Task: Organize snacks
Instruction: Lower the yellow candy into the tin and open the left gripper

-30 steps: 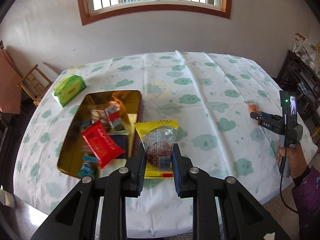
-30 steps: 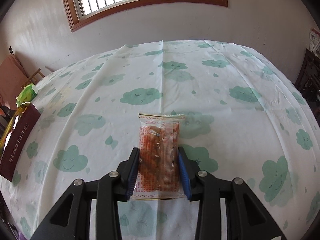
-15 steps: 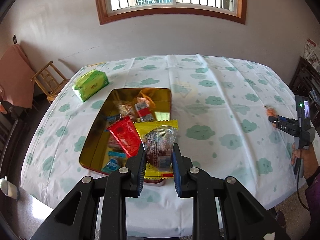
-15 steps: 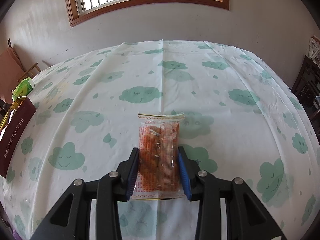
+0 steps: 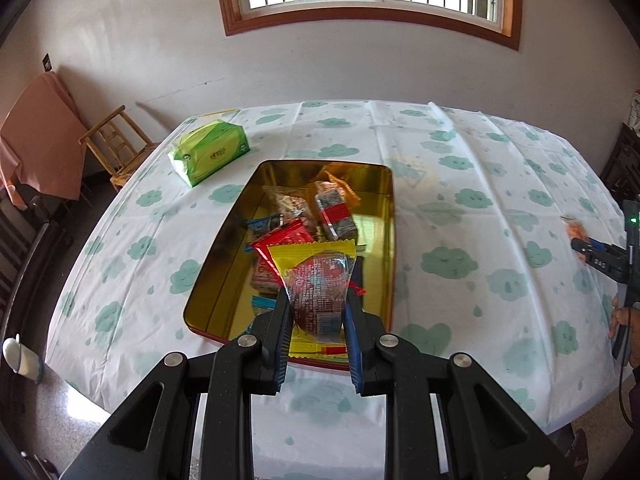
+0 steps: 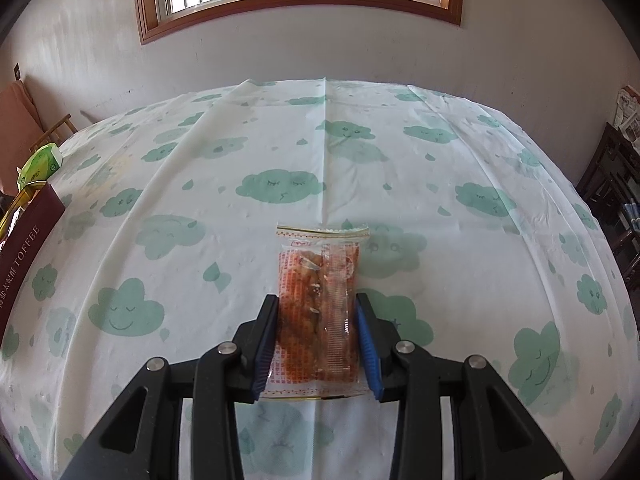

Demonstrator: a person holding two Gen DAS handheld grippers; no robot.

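My left gripper (image 5: pixel 316 300) is shut on a yellow-edged clear snack packet (image 5: pixel 316 280) and holds it over the near half of the open gold tin (image 5: pixel 384 216). Several wrapped snacks lie in that tin, among them a red packet (image 5: pixel 280 238). My right gripper (image 6: pixel 317 304) is shut on a clear packet of orange snack (image 6: pixel 318 300), low over the cloud-print tablecloth (image 6: pixel 240 160). In the left wrist view the right gripper (image 5: pixel 580 246) shows at the far right edge with the orange packet (image 5: pixel 574 230) in it.
A green tissue pack (image 5: pixel 208 152) lies beyond the tin's left corner. The tin's dark red side (image 6: pixel 24 248) shows at the left edge of the right wrist view. A wooden chair (image 5: pixel 116 140) stands off the table's far left. A hand (image 5: pixel 624 320) grips the right handle.
My left gripper has carried the yellow packet leftward, from beside the tin's right rim to over the tin itself. The right gripper and its orange packet have stayed in place.
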